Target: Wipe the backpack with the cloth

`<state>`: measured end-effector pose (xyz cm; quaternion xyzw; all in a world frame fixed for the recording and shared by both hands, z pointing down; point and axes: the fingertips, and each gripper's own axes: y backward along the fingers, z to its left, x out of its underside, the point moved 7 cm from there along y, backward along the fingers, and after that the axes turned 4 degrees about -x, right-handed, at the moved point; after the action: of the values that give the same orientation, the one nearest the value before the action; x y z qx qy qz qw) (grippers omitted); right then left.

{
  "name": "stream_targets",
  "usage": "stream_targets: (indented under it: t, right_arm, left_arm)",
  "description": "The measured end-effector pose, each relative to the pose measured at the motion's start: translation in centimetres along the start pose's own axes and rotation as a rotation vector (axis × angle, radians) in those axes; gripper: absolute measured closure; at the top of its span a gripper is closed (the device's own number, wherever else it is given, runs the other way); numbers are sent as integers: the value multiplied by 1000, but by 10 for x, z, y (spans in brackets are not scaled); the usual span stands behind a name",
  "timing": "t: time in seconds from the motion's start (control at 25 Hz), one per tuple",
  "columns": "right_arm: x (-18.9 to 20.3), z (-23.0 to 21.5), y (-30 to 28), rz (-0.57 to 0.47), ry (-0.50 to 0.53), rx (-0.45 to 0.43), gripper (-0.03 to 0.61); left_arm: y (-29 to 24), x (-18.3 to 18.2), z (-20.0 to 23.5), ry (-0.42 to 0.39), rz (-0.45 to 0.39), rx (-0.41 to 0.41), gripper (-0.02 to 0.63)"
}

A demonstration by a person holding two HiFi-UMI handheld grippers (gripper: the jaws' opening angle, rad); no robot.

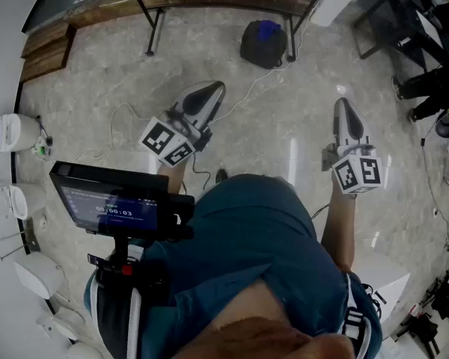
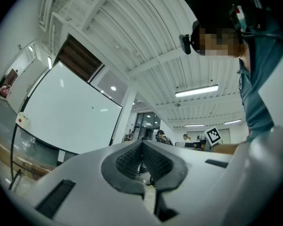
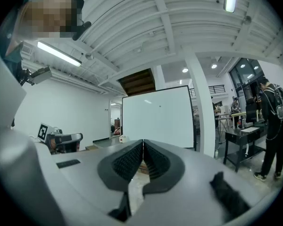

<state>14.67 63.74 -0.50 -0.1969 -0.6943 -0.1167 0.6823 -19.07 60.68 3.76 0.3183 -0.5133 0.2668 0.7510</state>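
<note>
- Shirt [image 1: 247, 230], teal, fills the bottom of the head view. A dark screen [image 1: 108, 206] on a mount sits at its left in the pic.
- left gripper [image 1: 218, 87] is held out fwd over the floor. Its own view shows the jaws shut tip to tip, w/ nothing btwn the ribbed pads [image 2: 127, 161].
- right gripper [image 1: 342, 103] is also out fwd, well apart from the left one. Its own view shows the jaws closed the same way, nothing btwn the pads [image 3: 127, 163].
- Each gripper view catches the other's marker block: right cube [image 2: 213, 135] in the left gripper view, left cube [image 3: 43, 132] in the right gripper view.
- Floor [image 1: 284, 140] is pale marbled stone, w/ a thin cable [image 1: 239, 99] trailing across it.
- backpack [image 1: 263, 42] is dark w/ a blue top. It sits on the floor ahead, roughly btwn the two grippers and well apart from both, just beside a black table leg [image 1: 292, 21] under a wood-edged table [image 1: 209, 0]. Only the head view shows it.
- Far bkgd shows in the gripper views only: a whiteboard [image 3: 158, 117] and a ribbed white ceiling [image 3: 170, 27] w/ strip lights.
- The right gripper view adds a standing person [image 3: 272, 126] by a black desk [image 3: 240, 138]. The left gripper view adds seated people [image 2: 160, 134] far back.
</note>
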Motion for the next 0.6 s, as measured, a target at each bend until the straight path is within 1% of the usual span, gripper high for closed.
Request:
stream_targets:
  t: [0.2, 0.4, 0.48, 0.6]
  right_arm:
    - [6, 0, -7, -2, 9, -8, 577]
    - [9, -3, -24, -14, 20, -24, 577]
    - [14, -33, -47, -14, 16, -35, 577]
    - [32, -103, -95, -2, -19, -56, 577]
  left_arm:
    - [-1, -3, 1, -6, -1, -2, 612]
    - [0, 0, 9, -15, 3, -24, 612]
    - [-31, 9, 23, -25, 11, -36, 612]
    - [-100, 29, 51, -29, 28, -66, 612]
